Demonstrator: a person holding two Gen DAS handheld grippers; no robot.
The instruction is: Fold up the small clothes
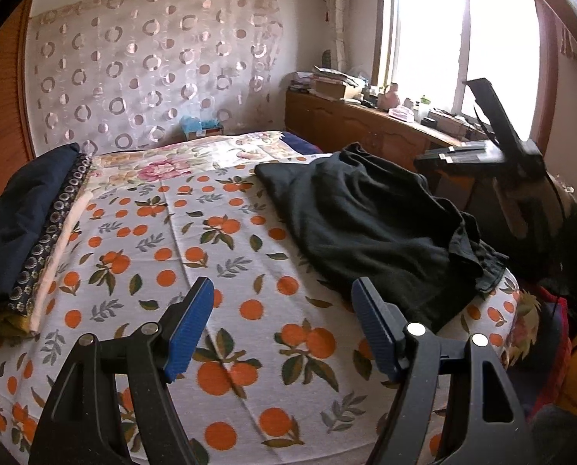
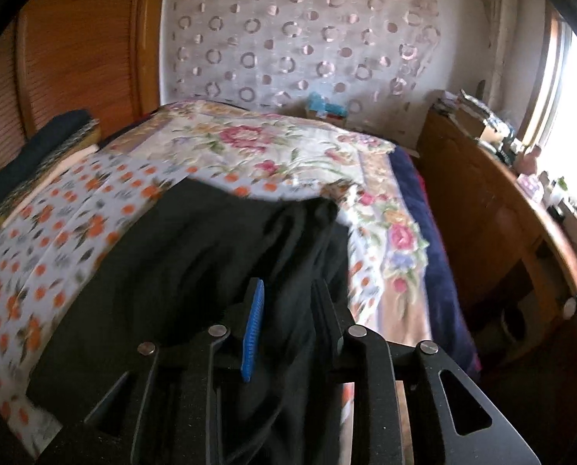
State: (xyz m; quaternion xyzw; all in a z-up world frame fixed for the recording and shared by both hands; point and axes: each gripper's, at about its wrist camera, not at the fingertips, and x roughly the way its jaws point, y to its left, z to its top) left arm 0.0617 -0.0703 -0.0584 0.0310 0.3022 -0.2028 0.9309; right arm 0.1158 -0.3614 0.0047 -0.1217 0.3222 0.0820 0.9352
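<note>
A black garment (image 1: 370, 228) lies crumpled on the right side of the orange-print sheet (image 1: 226, 271) on the bed. My left gripper (image 1: 282, 302) is open and empty, hovering above the sheet just left of the garment's near edge. My right gripper (image 2: 288, 298) has its jaws closed on a bunched fold of the black garment (image 2: 195, 263), which fills the gap between the fingers. The right gripper also shows in the left wrist view (image 1: 493, 155), raised at the bed's right side.
A stack of folded clothes (image 1: 25, 228) sits at the bed's left edge, also in the right wrist view (image 2: 44, 155). A floral quilt (image 2: 273, 147) covers the far bed. A cluttered wooden cabinet (image 1: 370, 124) runs under the window on the right. A wooden wardrobe (image 2: 75, 46) stands left.
</note>
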